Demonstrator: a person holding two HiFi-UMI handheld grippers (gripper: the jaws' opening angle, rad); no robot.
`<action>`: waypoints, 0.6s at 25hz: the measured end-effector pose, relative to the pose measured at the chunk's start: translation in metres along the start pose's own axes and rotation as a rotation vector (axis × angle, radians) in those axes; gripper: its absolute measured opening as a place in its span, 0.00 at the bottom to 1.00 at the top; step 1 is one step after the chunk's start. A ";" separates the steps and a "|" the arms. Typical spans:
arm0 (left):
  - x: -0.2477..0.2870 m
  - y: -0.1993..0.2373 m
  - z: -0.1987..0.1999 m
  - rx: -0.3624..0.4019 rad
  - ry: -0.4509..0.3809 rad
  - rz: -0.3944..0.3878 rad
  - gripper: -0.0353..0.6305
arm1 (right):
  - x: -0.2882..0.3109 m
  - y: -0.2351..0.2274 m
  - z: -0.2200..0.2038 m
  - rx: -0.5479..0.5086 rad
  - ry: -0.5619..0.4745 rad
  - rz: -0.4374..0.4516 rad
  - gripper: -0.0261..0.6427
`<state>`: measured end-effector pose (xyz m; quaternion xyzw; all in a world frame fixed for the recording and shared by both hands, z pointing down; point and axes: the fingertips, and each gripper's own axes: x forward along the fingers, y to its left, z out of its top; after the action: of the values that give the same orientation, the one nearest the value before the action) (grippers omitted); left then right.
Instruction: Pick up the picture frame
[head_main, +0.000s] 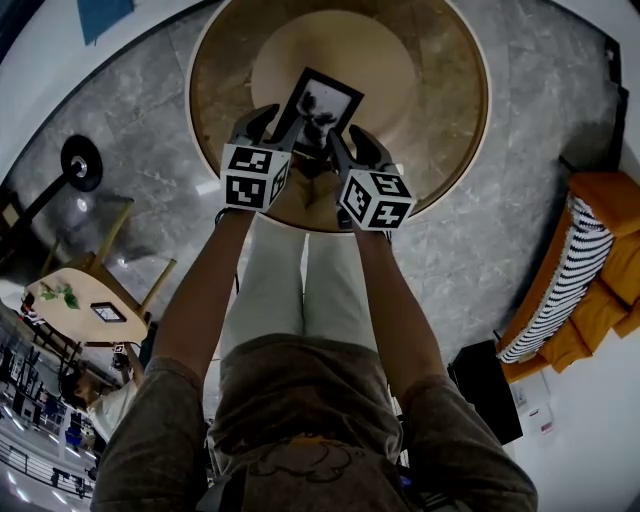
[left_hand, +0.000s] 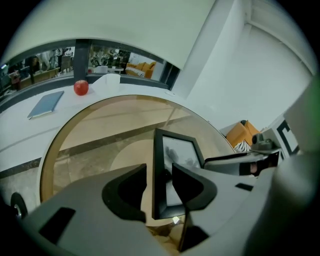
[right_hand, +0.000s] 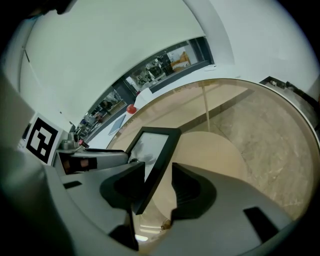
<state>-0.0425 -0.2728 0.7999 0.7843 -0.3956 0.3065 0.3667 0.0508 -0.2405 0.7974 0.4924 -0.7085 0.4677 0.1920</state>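
A black picture frame (head_main: 320, 100) with a dark print stands upright on the round glass table (head_main: 440, 90). My left gripper (head_main: 272, 128) is at the frame's left side and my right gripper (head_main: 345, 150) at its right side. In the left gripper view the frame's (left_hand: 182, 155) edge stands between the jaws of the left gripper (left_hand: 159, 170); it lies against the right finger and a gap shows beside the left finger. In the right gripper view the frame (right_hand: 152, 142) sits between the jaws of the right gripper (right_hand: 159, 167), close to the left finger and apart from the right one.
A red apple (left_hand: 81, 87) and a blue book (left_hand: 46, 104) lie on the white ledge beyond the table. An orange sofa (head_main: 590, 290) with a striped cushion stands at the right. A small wooden side table (head_main: 85, 300) and a black round stand (head_main: 80, 162) are at the left.
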 end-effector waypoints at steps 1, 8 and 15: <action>0.001 0.000 -0.001 -0.001 0.003 -0.001 0.31 | 0.000 -0.001 0.000 -0.002 0.000 -0.001 0.31; 0.001 0.001 0.002 0.008 -0.005 0.007 0.30 | -0.001 -0.001 0.002 -0.006 0.002 -0.013 0.28; 0.001 0.000 0.002 0.007 -0.012 0.011 0.30 | 0.000 -0.001 0.001 0.001 0.007 -0.045 0.28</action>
<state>-0.0421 -0.2748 0.7999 0.7852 -0.4010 0.3054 0.3597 0.0520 -0.2415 0.7973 0.5065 -0.6963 0.4656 0.2045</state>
